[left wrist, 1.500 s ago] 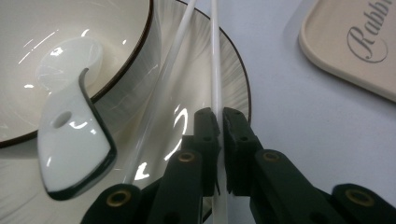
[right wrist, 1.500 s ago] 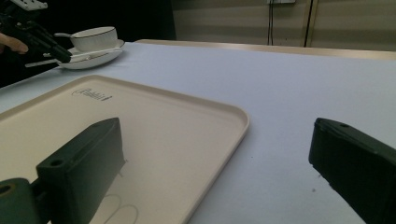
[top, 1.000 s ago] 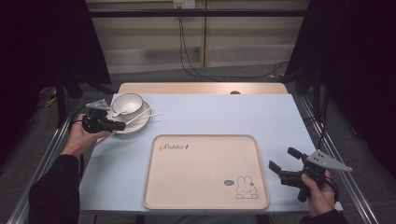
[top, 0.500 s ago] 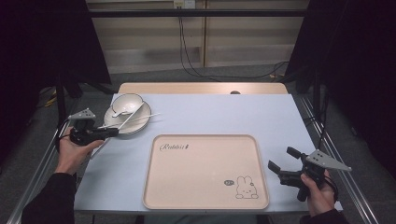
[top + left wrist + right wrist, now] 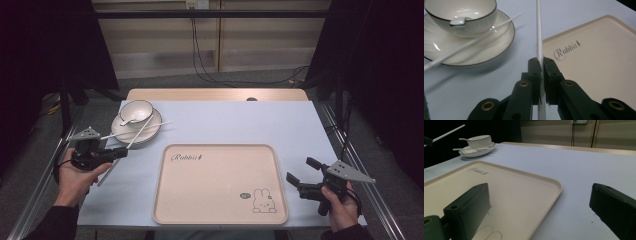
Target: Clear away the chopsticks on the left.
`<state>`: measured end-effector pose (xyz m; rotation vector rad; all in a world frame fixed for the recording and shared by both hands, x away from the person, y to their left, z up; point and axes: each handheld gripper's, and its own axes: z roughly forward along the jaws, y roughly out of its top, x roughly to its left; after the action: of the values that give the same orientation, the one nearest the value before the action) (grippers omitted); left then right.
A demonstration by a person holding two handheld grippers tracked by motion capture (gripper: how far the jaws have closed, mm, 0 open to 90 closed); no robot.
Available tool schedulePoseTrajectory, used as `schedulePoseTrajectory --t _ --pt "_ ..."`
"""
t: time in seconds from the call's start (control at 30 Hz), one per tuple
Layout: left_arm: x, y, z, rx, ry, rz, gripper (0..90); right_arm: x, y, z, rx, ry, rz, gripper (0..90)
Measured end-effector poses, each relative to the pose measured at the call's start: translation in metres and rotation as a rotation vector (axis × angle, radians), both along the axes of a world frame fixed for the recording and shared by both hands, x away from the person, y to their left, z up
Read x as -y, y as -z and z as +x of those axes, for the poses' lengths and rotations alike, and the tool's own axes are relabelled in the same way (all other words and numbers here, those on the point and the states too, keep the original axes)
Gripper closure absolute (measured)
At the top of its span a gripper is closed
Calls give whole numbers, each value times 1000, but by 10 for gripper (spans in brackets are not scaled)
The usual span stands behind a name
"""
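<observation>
My left gripper (image 5: 119, 152) is shut on a white chopstick (image 5: 140, 129) at the table's left, just in front of the plate (image 5: 150, 136). In the left gripper view the jaws (image 5: 541, 63) pinch the chopstick (image 5: 539, 35), which runs straight ahead past the plate's edge. A second chopstick (image 5: 160, 124) lies across the plate (image 5: 489, 47), beside a white bowl (image 5: 136, 109) with a spoon (image 5: 459, 21) in it. My right gripper (image 5: 301, 169) stands open and holds nothing, at the near right beside the beige tray (image 5: 220, 200). Its jaws (image 5: 540, 192) point over the tray's corner (image 5: 544, 182).
The beige tray with a rabbit print lies in the middle of the light blue table (image 5: 250, 120). A wooden strip (image 5: 215, 94) runs along the table's far edge, with cables hanging behind it. Metal rails flank both sides.
My left gripper has drawn back from the plate toward the near left, and the chopstick has come with it. The right gripper has stayed in place.
</observation>
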<state>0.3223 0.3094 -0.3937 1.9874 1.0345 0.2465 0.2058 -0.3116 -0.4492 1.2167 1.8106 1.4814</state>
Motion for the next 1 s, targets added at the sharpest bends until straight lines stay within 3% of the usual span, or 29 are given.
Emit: schedulePoseTrajectory --t 0.07,0.43,0.53,0.57,0.77,0.8,0.87,0.93,0.97,1.0 --pt "6 -1 -12 -7 -28 -15 851 0 0 0 2 -1 -2 25" --pt "32 -9 -51 -11 -77 -8 851 -2 0 1 1 -9 -3 20" --pt "45 -8 -68 -45 -109 -7 851 -4 0 3 5 -7 -5 20" --pt "47 -7 -70 -58 -106 -20 851 -4 0 3 3 -12 -5 20" --pt "61 -5 -84 -55 -144 22 851 -5 0 5 5 -12 -8 20" --pt "68 -5 -88 -62 -165 15 851 -5 0 6 6 -15 -10 21" --pt "76 -4 -93 -72 -160 1 851 -5 0 6 6 -16 -7 21" --pt "87 -1 -97 -89 -187 -42 851 -6 0 5 8 -17 -9 21" --pt "87 -1 -97 -89 -187 -42 851 -6 0 5 8 -17 -9 21" --pt "95 0 -95 -91 -175 -16 851 -6 0 6 6 -19 -7 21"
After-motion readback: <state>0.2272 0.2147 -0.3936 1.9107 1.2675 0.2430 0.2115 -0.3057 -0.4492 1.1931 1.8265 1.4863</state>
